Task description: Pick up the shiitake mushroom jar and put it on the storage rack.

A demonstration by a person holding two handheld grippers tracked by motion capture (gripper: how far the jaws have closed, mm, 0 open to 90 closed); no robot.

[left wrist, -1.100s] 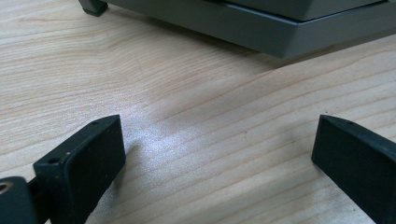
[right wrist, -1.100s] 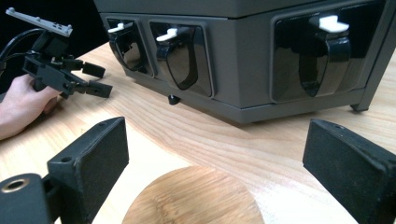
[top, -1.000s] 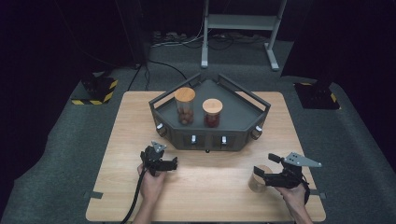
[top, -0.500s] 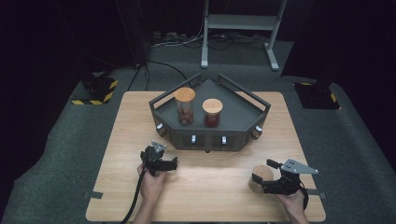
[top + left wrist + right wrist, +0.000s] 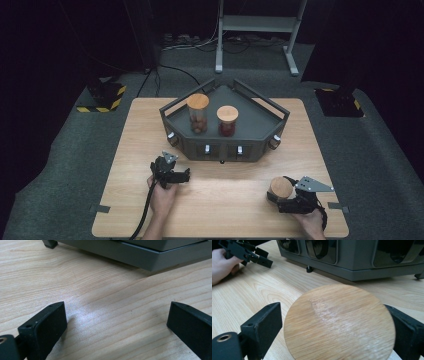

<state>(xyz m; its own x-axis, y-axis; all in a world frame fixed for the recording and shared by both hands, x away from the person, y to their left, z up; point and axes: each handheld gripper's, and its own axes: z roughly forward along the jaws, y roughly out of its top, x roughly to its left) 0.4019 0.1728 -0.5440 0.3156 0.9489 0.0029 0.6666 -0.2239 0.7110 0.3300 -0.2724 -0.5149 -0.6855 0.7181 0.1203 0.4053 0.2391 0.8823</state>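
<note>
A jar with a round wooden lid [image 5: 281, 187] stands on the wooden table [image 5: 230, 195] near its front right. My right gripper [image 5: 280, 199] is open, its jaws flanking this jar; in the right gripper view the lid [image 5: 339, 322] sits between the two black fingers [image 5: 265, 322] with a slim gap on the left. My left gripper [image 5: 184, 174] rests open on the table at front left, with bare wood between its fingers [image 5: 50, 320]. A grey five-sided tray [image 5: 270, 107] holds a tall jar [image 5: 198, 112] and a shorter jar [image 5: 227, 120].
The tray's front wall [image 5: 352, 267] with dark openings stands just beyond the right gripper, and its base [image 5: 140, 255] lies ahead of the left gripper. A hand holding the left gripper [image 5: 244, 252] is in the right gripper view's top left. Grey carpet surrounds the table.
My right gripper has come down and shifted toward the table's front edge, so its jaws now flank the wooden-lidded jar. The left gripper and the tray's jars have not moved.
</note>
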